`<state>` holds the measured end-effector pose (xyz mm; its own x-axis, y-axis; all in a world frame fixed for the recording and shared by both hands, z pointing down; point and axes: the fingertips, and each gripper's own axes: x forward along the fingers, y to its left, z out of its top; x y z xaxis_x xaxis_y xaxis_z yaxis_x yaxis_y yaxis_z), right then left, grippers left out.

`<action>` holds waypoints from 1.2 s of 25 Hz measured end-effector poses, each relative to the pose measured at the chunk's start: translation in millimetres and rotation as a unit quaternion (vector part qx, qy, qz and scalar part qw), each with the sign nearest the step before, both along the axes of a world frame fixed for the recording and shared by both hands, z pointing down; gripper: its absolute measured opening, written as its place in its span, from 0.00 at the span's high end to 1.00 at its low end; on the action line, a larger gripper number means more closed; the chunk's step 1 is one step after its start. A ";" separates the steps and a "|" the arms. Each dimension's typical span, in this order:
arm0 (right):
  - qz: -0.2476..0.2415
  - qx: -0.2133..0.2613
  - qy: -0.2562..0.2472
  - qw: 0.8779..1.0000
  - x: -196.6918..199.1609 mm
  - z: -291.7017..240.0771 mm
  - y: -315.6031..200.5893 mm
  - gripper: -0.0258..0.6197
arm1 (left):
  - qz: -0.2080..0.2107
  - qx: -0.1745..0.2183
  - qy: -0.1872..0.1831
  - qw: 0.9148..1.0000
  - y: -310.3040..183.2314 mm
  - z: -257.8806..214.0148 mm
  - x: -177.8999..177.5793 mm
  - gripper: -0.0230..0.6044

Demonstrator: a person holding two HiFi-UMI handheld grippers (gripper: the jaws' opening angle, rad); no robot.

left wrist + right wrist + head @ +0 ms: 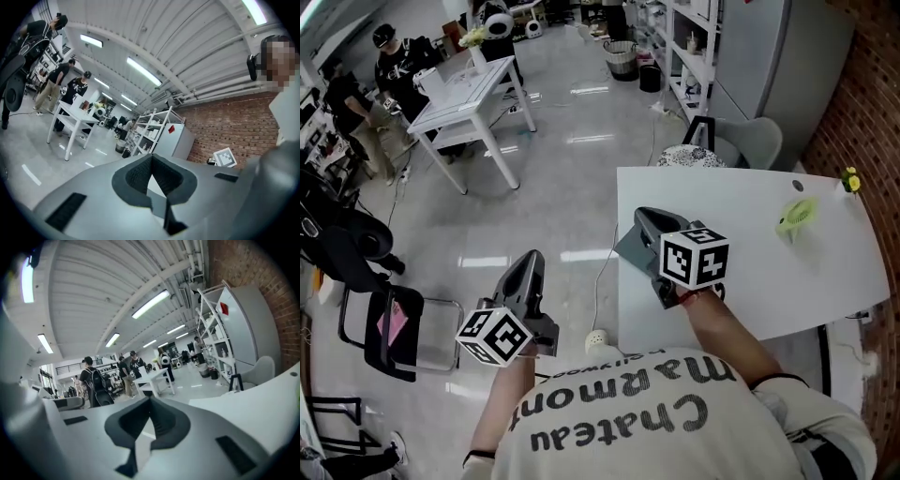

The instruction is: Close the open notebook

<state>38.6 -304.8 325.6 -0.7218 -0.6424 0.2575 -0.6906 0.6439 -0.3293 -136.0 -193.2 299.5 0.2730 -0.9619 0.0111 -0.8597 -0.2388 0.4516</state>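
- The right gripper, at the centre of the head view, has its jaws pressed together on nothing. The left gripper, at lower left, looks equally closed and empty.
- The right one hovers over the left edge of the white table.
- The notebook appears in no view; a green object lies at upper right.
- The best next move is probably to find the notebook first, then part the jaws before reaching for its cover.
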 end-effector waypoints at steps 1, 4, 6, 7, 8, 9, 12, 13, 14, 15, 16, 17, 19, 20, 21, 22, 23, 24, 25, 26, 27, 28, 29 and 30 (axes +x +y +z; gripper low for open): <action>-0.005 0.013 -0.016 1.000 -0.7 -10.5 5.7 0.96 | -0.001 0.008 0.000 1.000 2.3 -5.5 2.8 0.96; -0.014 0.044 -0.051 0.998 1.7 -35.5 23.4 0.96 | -0.004 0.024 0.009 1.000 12.5 -17.9 10.2 0.96; -0.019 0.058 -0.066 0.996 5.7 -45.0 34.3 0.96 | -0.007 0.029 0.016 0.999 21.0 -21.6 15.5 0.96; -0.020 0.064 -0.068 0.995 7.8 -47.2 39.1 0.96 | -0.008 0.029 0.015 0.999 25.1 -22.9 18.7 0.96; -0.021 0.071 -0.066 0.995 9.8 -47.9 43.5 0.96 | -0.008 0.031 0.013 0.999 28.7 -23.8 22.0 0.96; -0.021 0.077 -0.062 0.995 11.9 -47.2 47.3 0.96 | -0.006 0.033 0.011 0.999 31.8 -24.1 25.4 0.96; -0.022 0.085 -0.046 0.995 17.8 -40.5 56.1 0.96 | -0.002 0.035 0.005 0.999 38.9 -22.9 34.6 0.96; -0.023 0.084 -0.044 0.995 19.6 -37.9 58.7 0.96 | -0.002 0.033 0.001 0.999 41.8 -22.0 37.3 0.96; -0.023 0.082 -0.043 0.995 21.3 -35.8 61.0 0.96 | -0.002 0.032 -0.003 0.999 44.9 -20.9 39.7 0.96; -0.023 0.080 -0.042 0.996 22.7 -34.2 63.2 0.96 | -0.002 0.032 -0.005 0.999 47.9 -19.6 41.5 0.96; -0.023 0.079 -0.042 0.996 23.9 -32.9 65.1 0.96 | -0.002 0.031 -0.007 0.999 50.7 -18.4 42.8 0.96; -0.023 0.079 -0.040 0.996 24.9 -31.9 67.0 0.96 | -0.002 0.031 -0.008 0.999 52.9 -17.3 43.6 0.96; -0.023 0.082 -0.034 0.996 26.5 -31.4 70.1 0.96 | -0.001 0.033 -0.013 0.999 55.7 -16.2 45.1 0.96; -0.023 0.086 -0.029 0.996 27.1 -31.9 71.0 0.96 | 0.000 0.034 -0.016 0.999 56.4 -16.5 46.1 0.96; -0.022 0.092 -0.023 0.995 27.4 -32.7 71.5 0.96 | 0.001 0.034 -0.016 0.999 56.7 -17.2 46.7 0.96; -0.022 0.100 -0.015 0.995 27.0 -33.5 71.8 0.96 | 0.002 0.037 -0.014 0.999 56.6 -17.9 47.0 0.96; -0.023 0.107 -0.005 0.994 26.0 -34.0 72.4 0.96 | 0.003 0.040 -0.014 0.999 56.5 -18.6 46.9 0.96; -0.024 0.114 0.004 0.993 24.6 -34.2 73.3 0.96 | 0.004 0.042 -0.017 0.999 56.7 -19.2 47.0 0.96; -0.026 0.118 0.011 0.993 23.4 -33.9 74.5 0.96 | 0.004 0.043 -0.023 0.999 57.2 -19.5 47.5 0.96; -0.028 0.120 0.014 0.992 22.8 -33.4 75.3 0.96 | 0.004 0.044 -0.028 0.999 57.4 -19.7 48.2 0.96; -0.029 0.120 0.016 0.992 22.7 -32.8 75.6 0.96 | 0.004 0.044 -0.031 0.999 57.2 -20.0 49.1 0.96; -0.030 0.119 0.015 0.992 22.9 -32.4 75.4 0.96 | 0.004 0.045 -0.032 0.998 56.6 -20.0 50.0 0.96; -0.031 0.118 0.014 0.992 23.1 -31.9 75.1 0.96 | 0.004 0.045 -0.034 0.998 56.0 -19.6 50.9 0.96; -0.031 0.116 0.014 0.993 23.1 -31.1 74.9 0.96 | 0.005 0.044 -0.036 0.998 55.6 -18.9 51.7 0.96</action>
<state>61.6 -229.9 294.5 -0.7563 -0.6413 0.1290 -0.6542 0.7417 -0.1480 -84.4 -137.6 280.7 0.2836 -0.9575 -0.0528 -0.8868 -0.2829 0.3654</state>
